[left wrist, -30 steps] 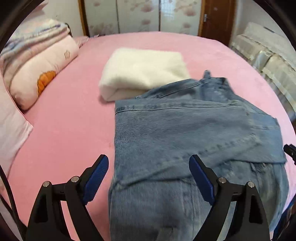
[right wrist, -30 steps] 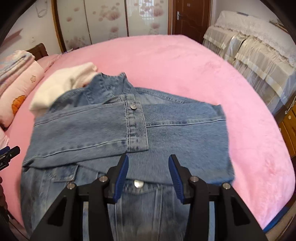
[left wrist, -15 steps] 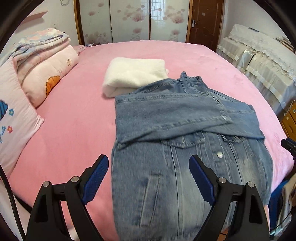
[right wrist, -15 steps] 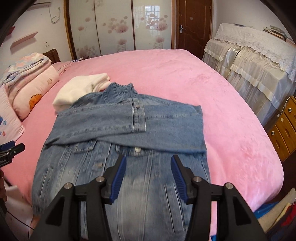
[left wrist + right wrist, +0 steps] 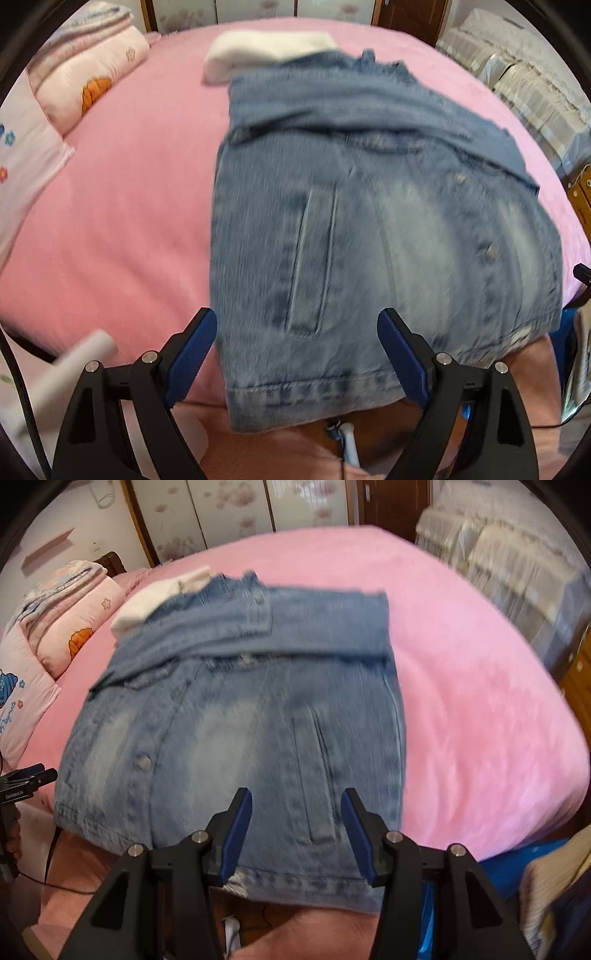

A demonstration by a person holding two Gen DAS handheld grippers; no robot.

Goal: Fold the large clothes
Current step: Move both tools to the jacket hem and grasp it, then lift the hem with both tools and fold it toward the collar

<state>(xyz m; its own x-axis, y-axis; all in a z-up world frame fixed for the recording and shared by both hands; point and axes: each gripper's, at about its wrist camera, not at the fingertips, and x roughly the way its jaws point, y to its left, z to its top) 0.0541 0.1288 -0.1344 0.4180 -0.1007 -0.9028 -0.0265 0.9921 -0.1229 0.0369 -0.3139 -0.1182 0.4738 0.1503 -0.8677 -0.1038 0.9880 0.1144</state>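
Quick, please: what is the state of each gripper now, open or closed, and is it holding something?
Left gripper: open wide, holding nothing, above the hem of the denim jacket.
Right gripper: open, holding nothing, above the same hem.

A denim jacket (image 5: 369, 236) is spread on the pink bed (image 5: 122, 221), its sleeves folded across the chest. The hem is framed by the wide-spread left gripper (image 5: 297, 354). A white folded garment (image 5: 258, 51) is partly overlapped behind.
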